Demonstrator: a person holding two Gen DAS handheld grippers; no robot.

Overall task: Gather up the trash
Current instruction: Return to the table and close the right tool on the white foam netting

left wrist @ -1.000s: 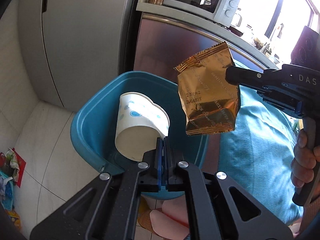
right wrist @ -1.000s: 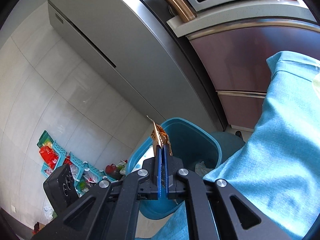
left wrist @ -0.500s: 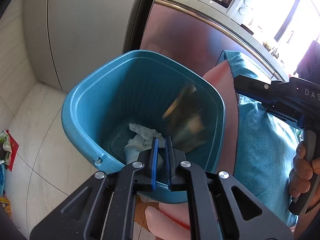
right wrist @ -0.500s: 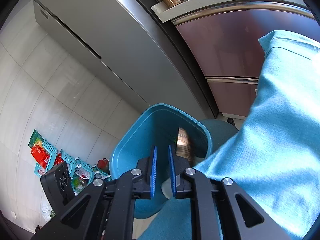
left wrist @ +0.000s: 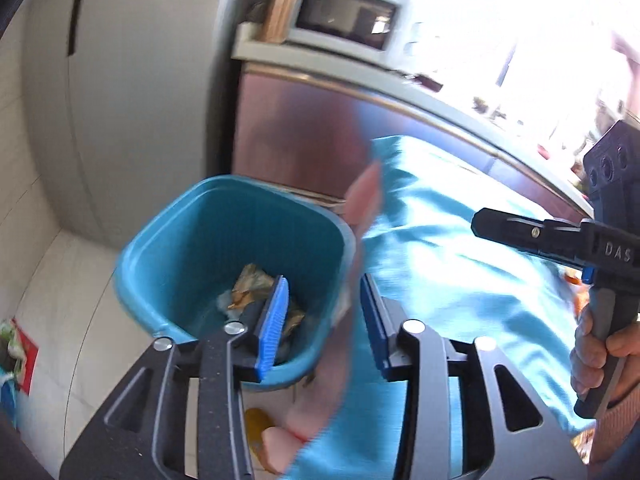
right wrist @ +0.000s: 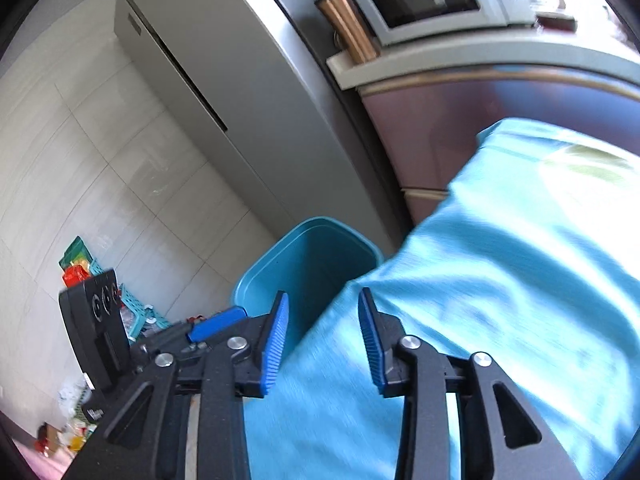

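A blue trash bin stands on the floor beside the table; it also shows in the right wrist view. Inside it lie a gold snack wrapper and some white paper trash. My left gripper is open and empty above the bin's right rim. My right gripper is open and empty over the edge of the turquoise tablecloth, near the bin. The right gripper's body also shows at the right of the left wrist view, held by a hand.
A grey fridge and a steel cabinet with a microwave stand behind the bin. The tablecloth drapes over the table at the right. Baskets of clutter sit on the floor to the left.
My left gripper let go of the paper cup and my right gripper let go of the gold wrapper; both dropped into the bin. Both grippers have opened wide and pulled back from the bin.
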